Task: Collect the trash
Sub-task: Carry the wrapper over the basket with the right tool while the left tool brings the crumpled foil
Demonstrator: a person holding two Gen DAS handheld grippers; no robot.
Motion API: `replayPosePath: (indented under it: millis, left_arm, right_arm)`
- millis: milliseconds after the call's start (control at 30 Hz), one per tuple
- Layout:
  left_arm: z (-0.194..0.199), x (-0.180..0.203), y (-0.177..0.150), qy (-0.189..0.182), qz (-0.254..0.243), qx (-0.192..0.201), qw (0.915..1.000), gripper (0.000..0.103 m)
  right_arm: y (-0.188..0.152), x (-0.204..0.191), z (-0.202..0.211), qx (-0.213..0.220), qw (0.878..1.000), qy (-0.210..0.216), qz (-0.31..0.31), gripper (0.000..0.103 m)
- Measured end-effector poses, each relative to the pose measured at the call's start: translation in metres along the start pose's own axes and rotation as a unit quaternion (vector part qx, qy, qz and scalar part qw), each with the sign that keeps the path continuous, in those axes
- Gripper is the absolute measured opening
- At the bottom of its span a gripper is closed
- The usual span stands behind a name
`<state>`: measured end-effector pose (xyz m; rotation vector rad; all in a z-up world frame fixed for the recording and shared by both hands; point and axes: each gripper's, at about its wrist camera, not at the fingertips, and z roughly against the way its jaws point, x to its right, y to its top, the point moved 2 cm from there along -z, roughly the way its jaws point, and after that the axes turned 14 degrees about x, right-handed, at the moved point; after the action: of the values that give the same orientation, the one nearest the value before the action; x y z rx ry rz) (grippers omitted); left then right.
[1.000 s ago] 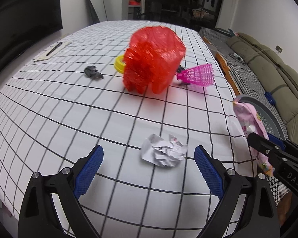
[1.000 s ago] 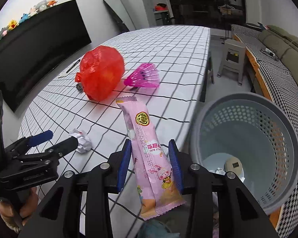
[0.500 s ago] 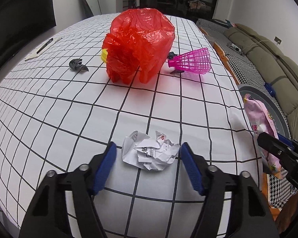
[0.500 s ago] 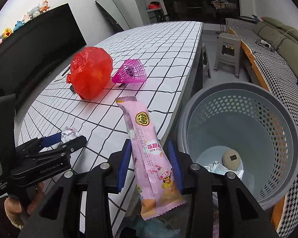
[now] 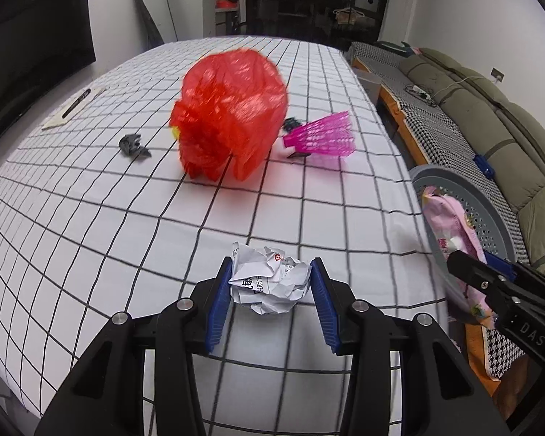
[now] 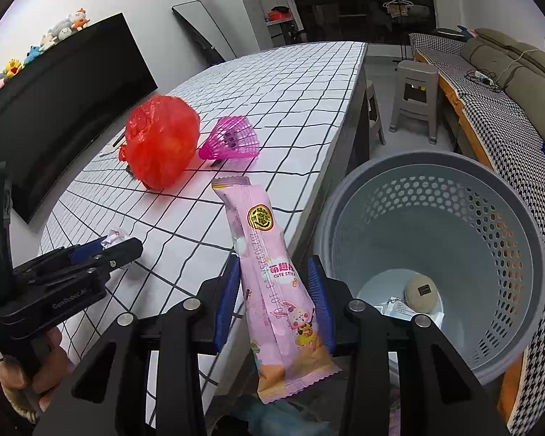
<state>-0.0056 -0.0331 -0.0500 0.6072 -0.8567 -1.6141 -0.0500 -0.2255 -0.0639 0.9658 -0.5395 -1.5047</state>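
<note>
A crumpled white paper ball (image 5: 269, 285) sits between the blue pads of my left gripper (image 5: 271, 268), near the front edge of the checked table (image 5: 91, 218). The jaws are closing, and both pads touch the ball's sides. My right gripper (image 6: 273, 267) is shut on a pink snack wrapper (image 6: 261, 239), which stands upright beside the table edge, left of the grey perforated basket (image 6: 519, 239). The basket has a few items at its bottom. In the right wrist view, my left gripper (image 6: 120, 250) shows at the left with the paper ball (image 6: 116, 236) at its tips.
Mid-table lie a red plastic bag (image 5: 232, 116), a pink mesh cone (image 5: 323, 136) and a black scrap (image 5: 132, 145). A pen on paper (image 5: 76, 103) lies far left. A grey stool (image 6: 414, 98) and a sofa (image 5: 490, 109) stand to the right of the table.
My left gripper moved forward to the paper ball, and its jaws came in from wide open onto the ball's sides. The right gripper kept hold of the wrapper and barely moved.
</note>
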Motion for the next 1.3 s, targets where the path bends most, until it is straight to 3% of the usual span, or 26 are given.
replayPosePath:
  millis: [300, 733, 1300]
  left_arm:
    - [0.001, 0.058, 0.022, -0.036, -0.037, 0.016, 0.9985, 0.042]
    - [-0.026, 0.158, 0.038, -0.108, -0.105, 0.016, 0.9885, 0.042]
    - [-0.074, 0.199, 0.021, -0.131, -0.140, -0.042, 0.9806, 0.042]
  right_arm:
    - [0.003, 0.050, 0.025, 0.018, 0.999, -0.033, -0.035, 0.037]
    - [0.003, 0.130, 0.049, 0.029, 0.989, -0.114, -0.085, 0.037]
    - [0.000, 0.171, 0.030, 0.002, 0.985, -0.136, -0.102, 0.039]
